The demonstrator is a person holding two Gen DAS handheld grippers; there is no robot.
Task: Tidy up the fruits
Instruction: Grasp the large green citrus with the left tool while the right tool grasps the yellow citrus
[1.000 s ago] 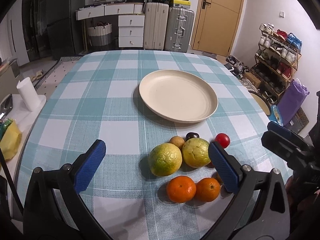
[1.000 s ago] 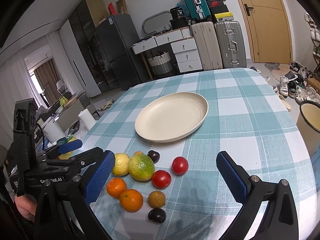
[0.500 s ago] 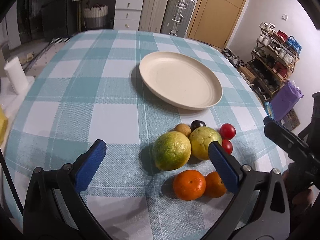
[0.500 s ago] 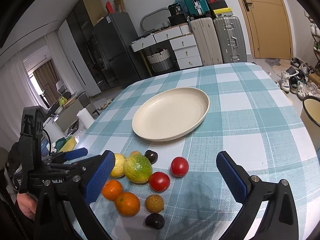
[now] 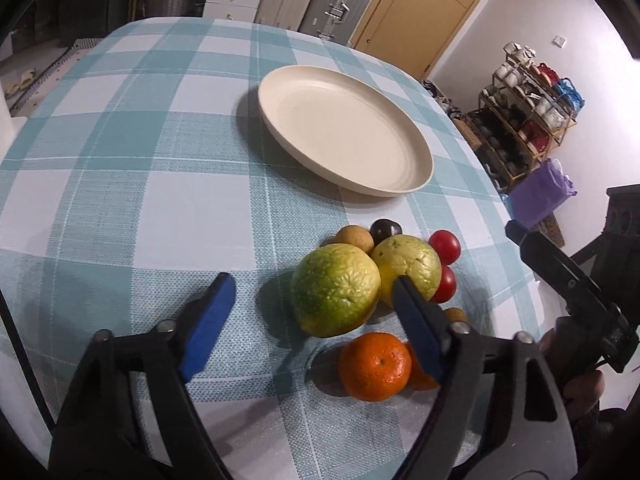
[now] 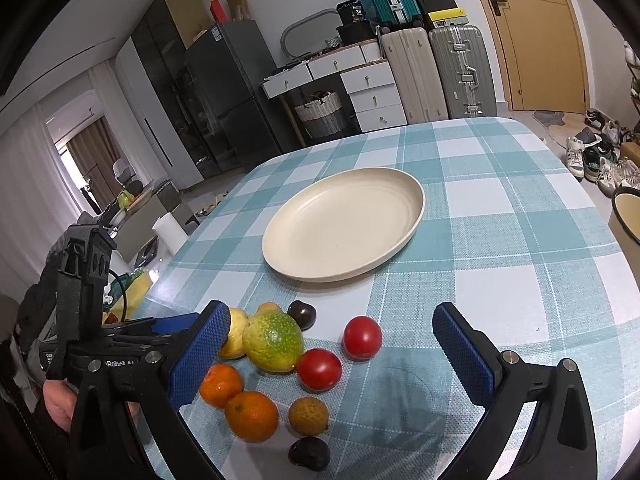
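A cluster of fruits lies on the checked tablecloth in front of an empty cream plate [image 5: 344, 128] [image 6: 344, 220]. My left gripper [image 5: 312, 312] is open, its blue pads on either side of a big green-yellow citrus [image 5: 334, 290] [image 6: 272, 340]. A yellow-green fruit [image 5: 408, 264], two oranges [image 5: 374, 366] [image 6: 252, 416], two red tomatoes [image 6: 362, 338] [image 6: 318, 368], brown [image 6: 309, 416] and dark small fruits [image 6: 302, 314] lie around it. My right gripper [image 6: 332, 352] is open above the tomatoes, holding nothing.
The table [image 6: 520, 208] is round-edged with a teal checked cloth. Suitcases [image 6: 460, 68], drawers and a fridge stand behind it. A shoe rack [image 5: 532, 96] and a purple bag [image 5: 544, 192] are at the right. A paper roll [image 6: 170, 230] stands at the left.
My left gripper has moved forward and down to the fruit cluster, and now straddles the big green-yellow citrus. My right gripper has moved slightly closer to the fruits.
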